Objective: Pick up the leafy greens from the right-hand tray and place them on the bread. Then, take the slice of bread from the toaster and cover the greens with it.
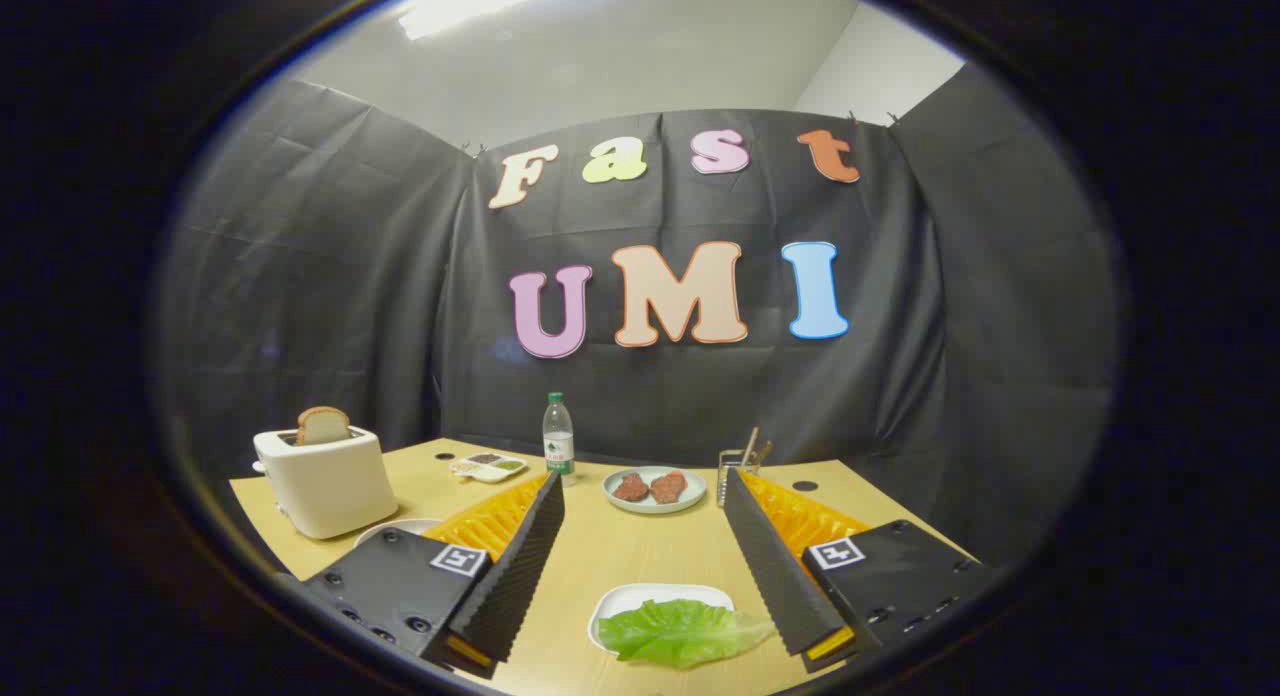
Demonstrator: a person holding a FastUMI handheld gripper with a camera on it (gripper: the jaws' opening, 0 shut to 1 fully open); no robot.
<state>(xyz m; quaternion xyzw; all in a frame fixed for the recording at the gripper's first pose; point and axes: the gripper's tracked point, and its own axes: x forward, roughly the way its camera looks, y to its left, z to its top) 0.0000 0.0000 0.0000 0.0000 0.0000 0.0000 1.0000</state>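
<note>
GRIPPER (640,566): fingers spread wide, holding nothing | GREENS (683,631): flat on white tray (612,604), between the fingertips, nearer than the meat plate (655,489) | HANDLING: judged light, limp, tear-prone; pinch gently at the thick rib end | BREAD (323,425): upright in toaster (325,481), left of tray.
</note>
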